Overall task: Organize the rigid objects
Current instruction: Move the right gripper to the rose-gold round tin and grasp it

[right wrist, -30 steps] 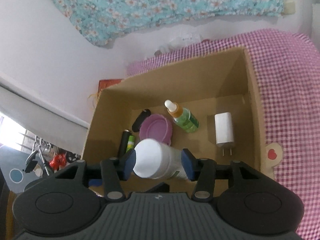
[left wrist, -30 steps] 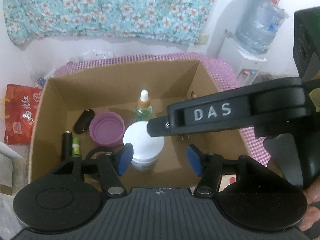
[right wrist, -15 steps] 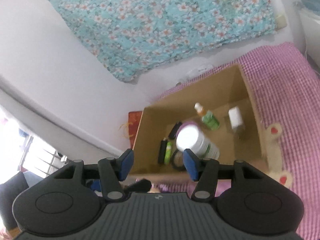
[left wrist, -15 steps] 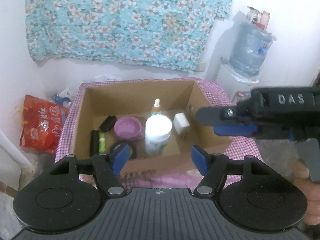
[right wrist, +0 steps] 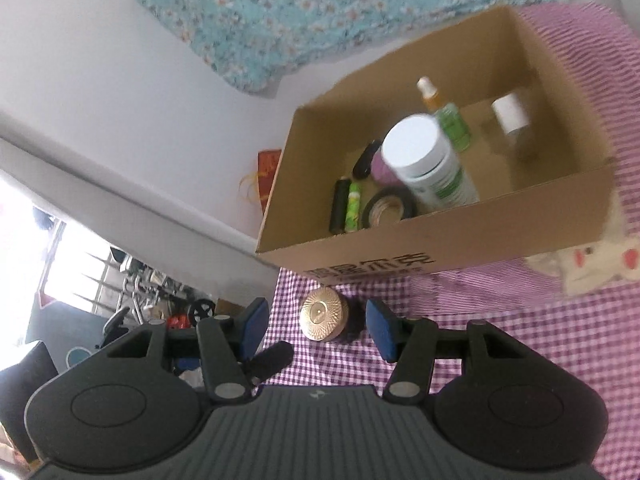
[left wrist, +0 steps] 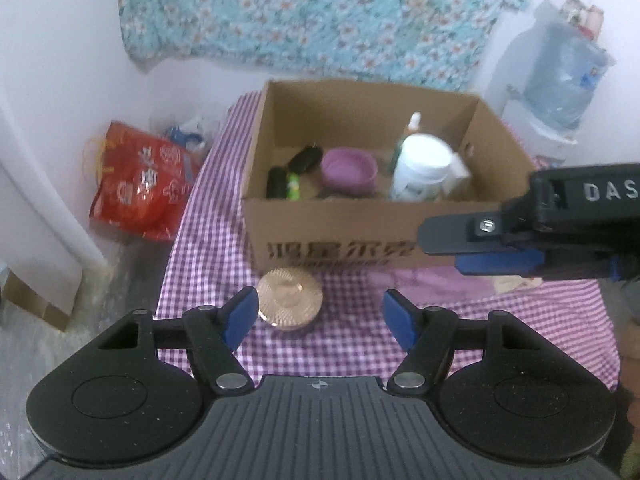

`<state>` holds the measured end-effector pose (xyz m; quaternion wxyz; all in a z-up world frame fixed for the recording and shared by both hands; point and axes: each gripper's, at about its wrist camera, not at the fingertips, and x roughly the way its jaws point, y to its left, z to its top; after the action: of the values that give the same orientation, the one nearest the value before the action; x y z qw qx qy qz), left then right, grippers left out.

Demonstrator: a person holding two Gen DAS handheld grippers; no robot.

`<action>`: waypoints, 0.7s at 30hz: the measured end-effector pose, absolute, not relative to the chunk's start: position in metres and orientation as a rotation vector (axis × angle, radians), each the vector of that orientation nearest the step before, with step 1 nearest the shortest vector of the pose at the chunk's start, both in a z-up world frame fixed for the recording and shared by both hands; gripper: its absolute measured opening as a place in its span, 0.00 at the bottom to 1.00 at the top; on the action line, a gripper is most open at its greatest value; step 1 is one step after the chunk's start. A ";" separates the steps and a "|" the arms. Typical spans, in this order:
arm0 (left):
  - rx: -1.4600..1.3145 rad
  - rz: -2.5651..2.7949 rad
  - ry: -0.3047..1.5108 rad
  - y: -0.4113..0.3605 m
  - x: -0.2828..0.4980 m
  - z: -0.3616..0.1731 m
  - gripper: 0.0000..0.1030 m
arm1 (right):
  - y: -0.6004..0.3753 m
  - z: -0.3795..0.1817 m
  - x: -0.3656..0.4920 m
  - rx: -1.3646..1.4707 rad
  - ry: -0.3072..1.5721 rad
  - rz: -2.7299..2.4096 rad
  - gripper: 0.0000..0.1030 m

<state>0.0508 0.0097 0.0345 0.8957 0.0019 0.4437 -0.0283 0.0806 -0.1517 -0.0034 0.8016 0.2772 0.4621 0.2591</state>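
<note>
Blue-padded fingers [left wrist: 240, 316] of the left gripper [left wrist: 320, 316] are held apart with nothing between them, as are those of the right gripper [right wrist: 318, 326]. Just beyond both, a round gold tin [left wrist: 289, 297] is seen on the purple checked cloth [left wrist: 208, 248], close before the cardboard box [left wrist: 360, 236]. Inside the box, a white bottle [right wrist: 430, 164], a purple bowl [left wrist: 349, 170] and a dropper bottle [right wrist: 446, 114] are gathered.
</note>
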 end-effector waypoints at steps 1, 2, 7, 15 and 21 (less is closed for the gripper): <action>0.010 -0.061 0.931 0.010 0.055 0.031 0.67 | -0.146 -0.008 0.085 0.592 1.006 0.558 0.55; 0.014 -0.063 0.939 0.011 0.056 0.028 0.67 | -0.141 -0.011 0.088 0.592 1.017 0.561 0.53; 0.008 -0.045 0.999 0.019 0.069 0.007 0.67 | -0.117 -0.035 0.103 0.588 1.078 0.568 0.48; -0.007 -0.045 1.087 0.026 0.092 -0.021 0.66 | -0.096 -0.072 0.129 0.581 1.165 0.554 0.41; -0.019 -0.039 1.120 0.027 0.100 -0.033 0.58 | -0.089 -0.091 0.137 0.603 1.201 0.564 0.35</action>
<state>0.0999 0.0273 -0.0335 0.8469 -0.0092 0.5313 -0.0183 0.1374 -0.0888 -0.0906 0.7462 0.2754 0.5486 0.2575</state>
